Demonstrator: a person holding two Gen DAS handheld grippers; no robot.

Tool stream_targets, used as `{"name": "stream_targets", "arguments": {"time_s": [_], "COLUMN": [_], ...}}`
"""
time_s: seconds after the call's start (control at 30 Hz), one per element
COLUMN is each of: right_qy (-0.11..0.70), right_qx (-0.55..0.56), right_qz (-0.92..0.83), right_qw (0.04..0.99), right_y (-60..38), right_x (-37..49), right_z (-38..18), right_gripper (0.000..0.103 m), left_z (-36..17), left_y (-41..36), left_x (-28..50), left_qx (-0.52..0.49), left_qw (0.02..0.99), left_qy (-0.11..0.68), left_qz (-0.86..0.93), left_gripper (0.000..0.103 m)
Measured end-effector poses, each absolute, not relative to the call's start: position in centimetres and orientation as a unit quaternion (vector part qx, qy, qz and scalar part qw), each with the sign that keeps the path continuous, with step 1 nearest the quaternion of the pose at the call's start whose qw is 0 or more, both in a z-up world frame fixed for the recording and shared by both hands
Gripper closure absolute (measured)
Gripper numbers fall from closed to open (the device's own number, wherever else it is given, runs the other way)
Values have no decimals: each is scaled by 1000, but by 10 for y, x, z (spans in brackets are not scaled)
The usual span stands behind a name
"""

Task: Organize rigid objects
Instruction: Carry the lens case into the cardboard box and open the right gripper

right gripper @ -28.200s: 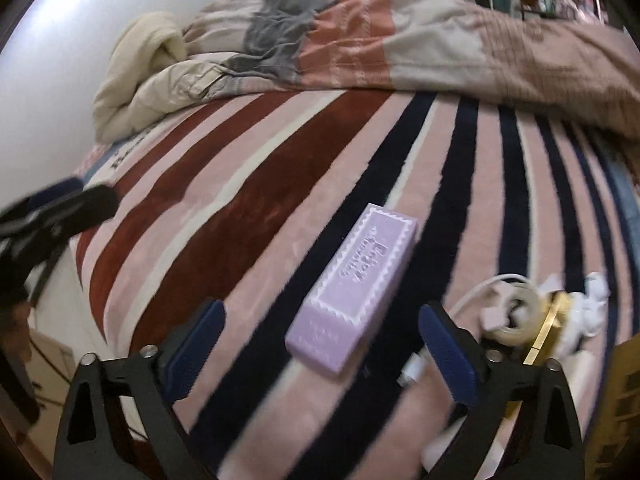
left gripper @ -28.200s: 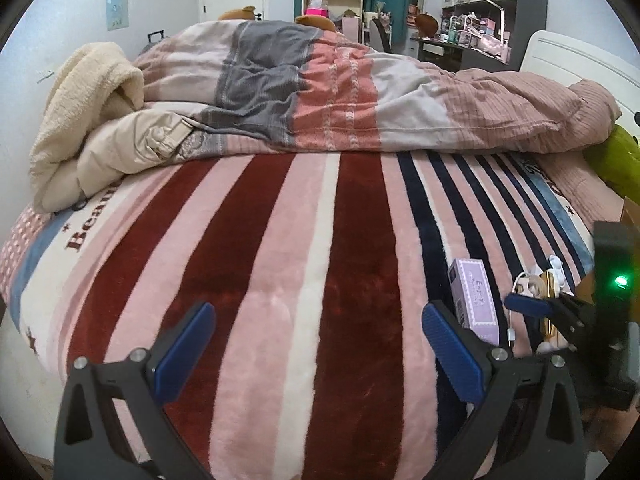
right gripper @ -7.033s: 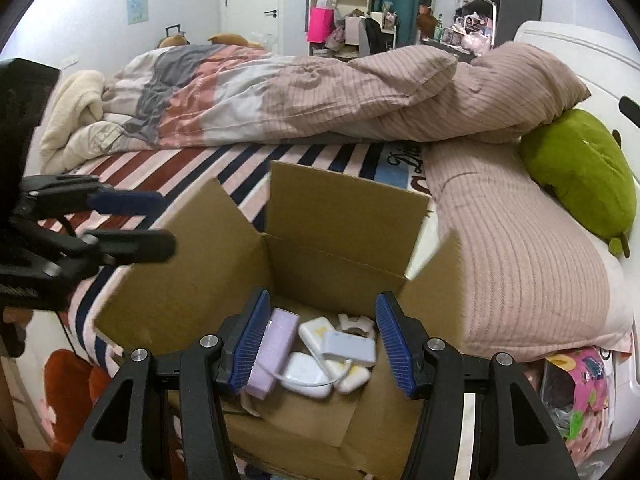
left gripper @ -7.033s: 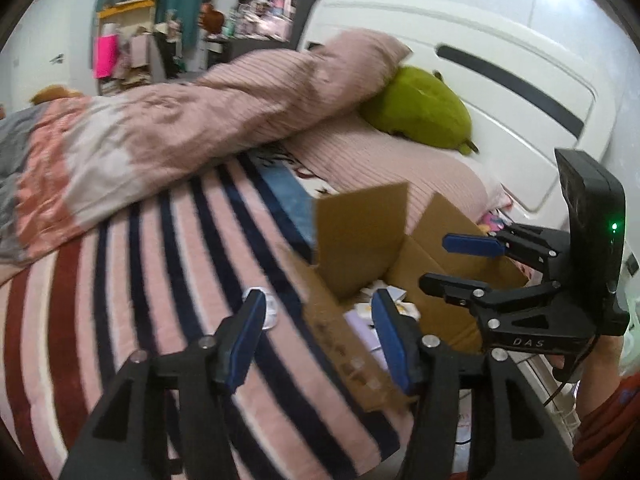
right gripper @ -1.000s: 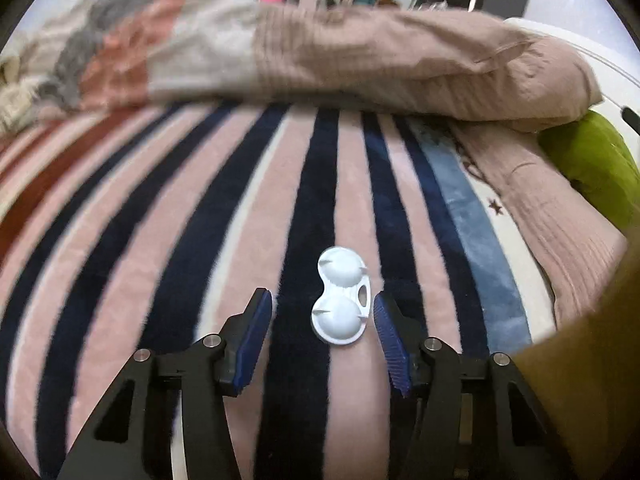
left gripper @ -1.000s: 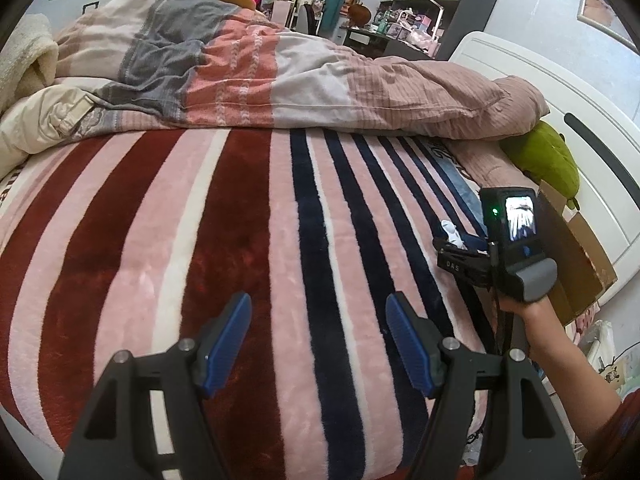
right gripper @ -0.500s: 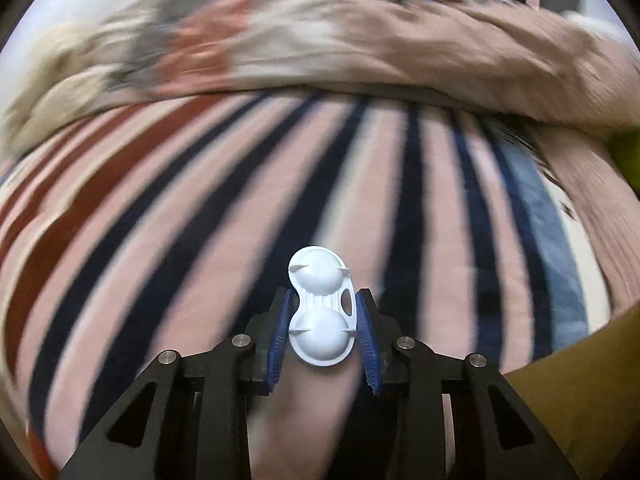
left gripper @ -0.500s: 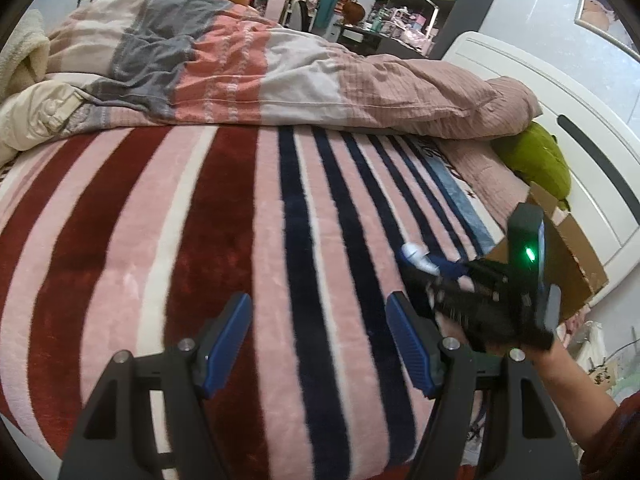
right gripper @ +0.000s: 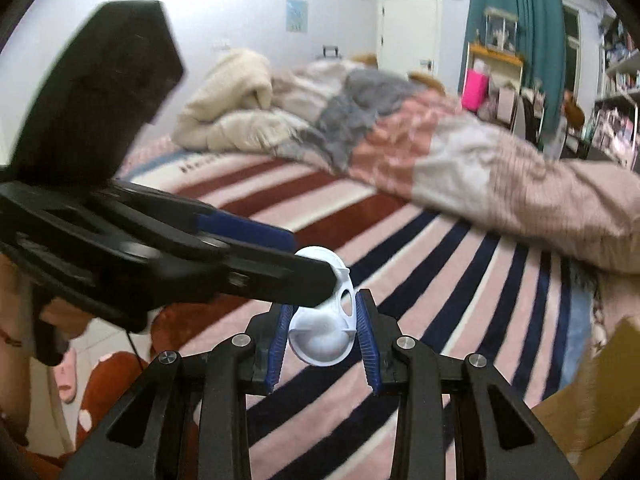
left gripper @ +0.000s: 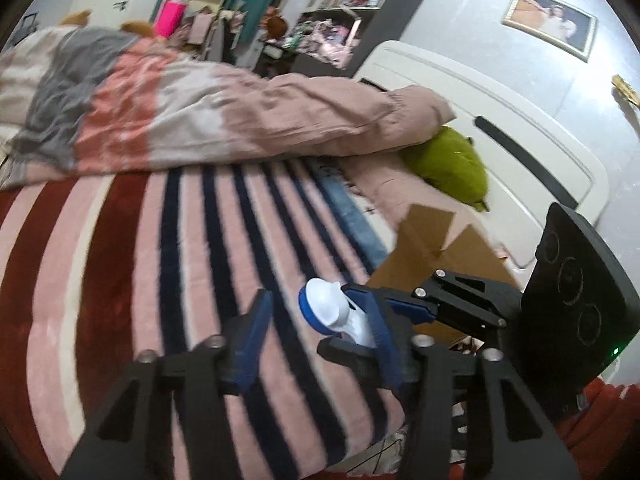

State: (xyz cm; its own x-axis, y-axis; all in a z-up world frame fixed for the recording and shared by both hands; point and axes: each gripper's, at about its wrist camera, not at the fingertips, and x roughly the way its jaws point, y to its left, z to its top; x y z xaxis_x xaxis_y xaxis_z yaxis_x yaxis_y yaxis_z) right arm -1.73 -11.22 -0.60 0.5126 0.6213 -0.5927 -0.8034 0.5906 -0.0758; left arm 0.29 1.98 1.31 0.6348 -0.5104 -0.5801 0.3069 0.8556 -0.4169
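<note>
The white double-cup case (right gripper: 325,332) is in the air above the striped blanket (right gripper: 460,288) of the bed, not lying on it. It is made of two round cups joined in a row, and its long axis runs forward and a little upward, away from the right gripper (right gripper: 325,340), along the line of this gripper's fingers. The near cup sits between the blue pads (right gripper: 366,344) of the right gripper, which are clamped on its two sides, so the jaws stand only a narrow way apart. The far cup sticks out in front, and one black finger (right gripper: 280,276) of the left gripper (left gripper: 320,332) comes in from the left and touches or covers its edge; I cannot tell if it presses on it. In the left wrist view the jaws of the left gripper have just been closing, and now they are partly apart with the striped blanket seen between the pads; the case appears just beside the right pad (left gripper: 380,336), not clearly between them. Both grippers point downward at a slant over the bed. The open cardboard box (left gripper: 444,248) stands on the bed behind the right gripper, near the green plush toy (left gripper: 448,168) and the white headboard (left gripper: 500,120).
</note>
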Motion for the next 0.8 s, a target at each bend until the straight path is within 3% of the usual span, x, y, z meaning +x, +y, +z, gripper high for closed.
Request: {"name": "stream_targets", "arguments": {"time_s": [0.03,0.13,0.47,0.8], "right_qy": [253,233,221,367], "right_qx": [-174,-165,-160,-121], "right_qz": [416,407,322,237], "right_qw": [856,868,907,891], "right_y": [-118,-142,-236,-310], "right_x": [-19,-20,-2,53], "right_z": [1,18,41,23], "right_gripper": [75,75,75,76], "left_z": [19,34,54,20], "left_y": [13,-16,-128,-228], "left_x": [5,11,58,116], "left_qx": [-135,-114,-50,13], "left_qw": [893,892,863,810], "left_qy": [358,351,375,476], "left_qz": [-238,-261,-334,-343], "left_gripper": [76,80,80,80]}}
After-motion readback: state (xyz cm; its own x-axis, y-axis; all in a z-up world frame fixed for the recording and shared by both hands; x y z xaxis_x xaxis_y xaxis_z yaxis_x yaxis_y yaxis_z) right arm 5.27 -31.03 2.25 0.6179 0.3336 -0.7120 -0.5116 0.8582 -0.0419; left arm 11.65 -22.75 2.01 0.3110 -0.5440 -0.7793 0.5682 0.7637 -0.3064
